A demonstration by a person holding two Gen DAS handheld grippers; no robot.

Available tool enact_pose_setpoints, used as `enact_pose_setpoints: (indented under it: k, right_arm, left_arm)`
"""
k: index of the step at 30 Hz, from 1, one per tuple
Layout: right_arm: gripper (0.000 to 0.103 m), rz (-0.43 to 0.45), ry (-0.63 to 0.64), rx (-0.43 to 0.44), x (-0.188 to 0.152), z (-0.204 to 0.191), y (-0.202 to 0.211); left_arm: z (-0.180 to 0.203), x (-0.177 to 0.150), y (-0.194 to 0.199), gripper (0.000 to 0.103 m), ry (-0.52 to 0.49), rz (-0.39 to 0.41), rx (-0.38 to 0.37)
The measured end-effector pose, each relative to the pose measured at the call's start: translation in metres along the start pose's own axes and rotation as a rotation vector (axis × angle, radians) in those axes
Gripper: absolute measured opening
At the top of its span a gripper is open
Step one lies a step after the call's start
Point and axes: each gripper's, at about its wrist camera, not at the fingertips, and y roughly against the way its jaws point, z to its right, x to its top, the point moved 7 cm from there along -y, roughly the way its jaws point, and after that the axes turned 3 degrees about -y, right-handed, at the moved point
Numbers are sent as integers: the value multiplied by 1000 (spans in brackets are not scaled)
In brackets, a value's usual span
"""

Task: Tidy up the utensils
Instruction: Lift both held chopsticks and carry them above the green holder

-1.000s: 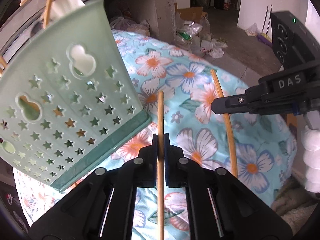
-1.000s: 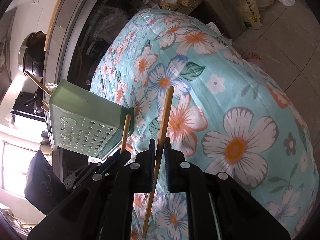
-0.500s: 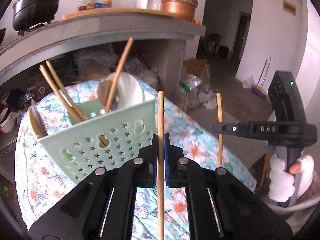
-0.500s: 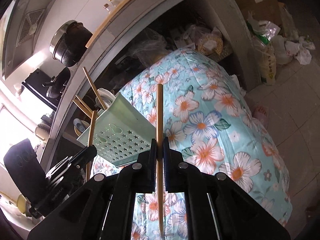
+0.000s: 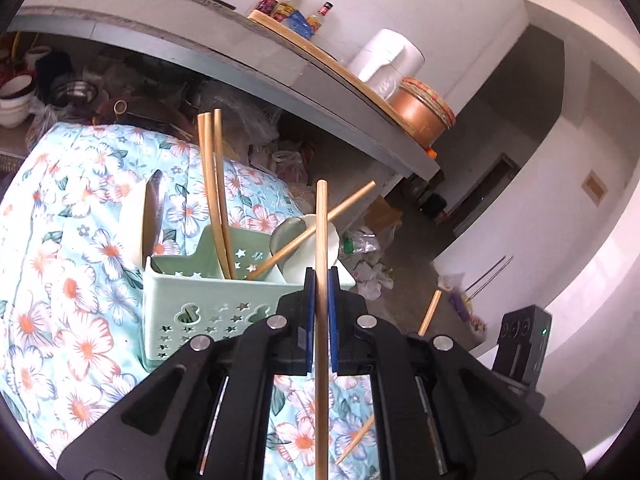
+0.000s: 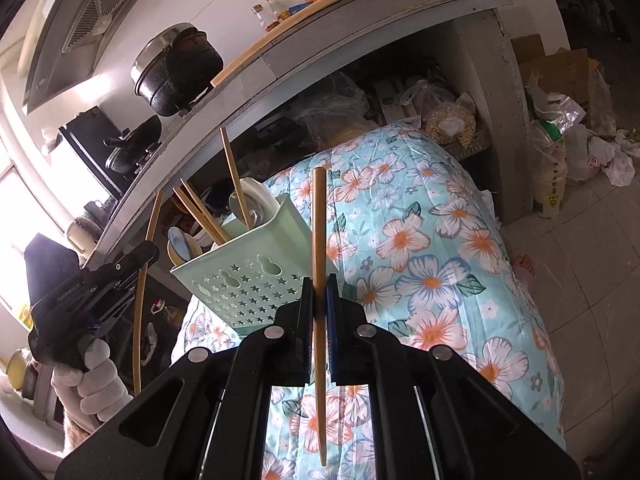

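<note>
A pale green star-punched utensil basket [image 5: 200, 304] stands on the floral cloth [image 5: 72, 288]. It holds several wooden chopsticks [image 5: 214, 184], spoons and a white ladle. My left gripper [image 5: 320, 276] is shut on one wooden chopstick [image 5: 321, 220], upright, just in front of and above the basket's near right corner. My right gripper [image 6: 319, 286] is shut on another wooden chopstick [image 6: 319, 232], right of the basket [image 6: 248, 276]. In the right wrist view the left gripper [image 6: 150, 250] with its chopstick [image 6: 142, 300] is left of the basket, held by a gloved hand [image 6: 96, 380].
A grey counter [image 6: 360, 32] overhangs the table, bearing a black pot [image 6: 176, 72], bottles [image 5: 296, 4], a white jug [image 5: 384, 60] and a copper pot [image 5: 420, 112]. Bags and bowls crowd the shelf beneath it. Plastic bags [image 6: 560, 152] lie on the tiled floor right of the table.
Both grippers have risen and rolled, each still holding its chopstick. The basket, earlier seen tilted and side-on, now appears upright, lower in view, with its open top showing.
</note>
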Motion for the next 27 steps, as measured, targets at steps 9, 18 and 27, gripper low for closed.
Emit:
enact_pose_setpoints:
  k: [9,18,27]
  right_arm:
    - [6,-9,13,-14,3,-4,-7]
    - [6,-25,-3,-26,3,1,-15]
    - [6,-43,-23,-33,5,9,-23]
  left_arm:
    - [20,49,28,5,-17,187,-39]
    - [0,47,10,5,85,119,-2]
    - [38,82,55,5,-83,342,10]
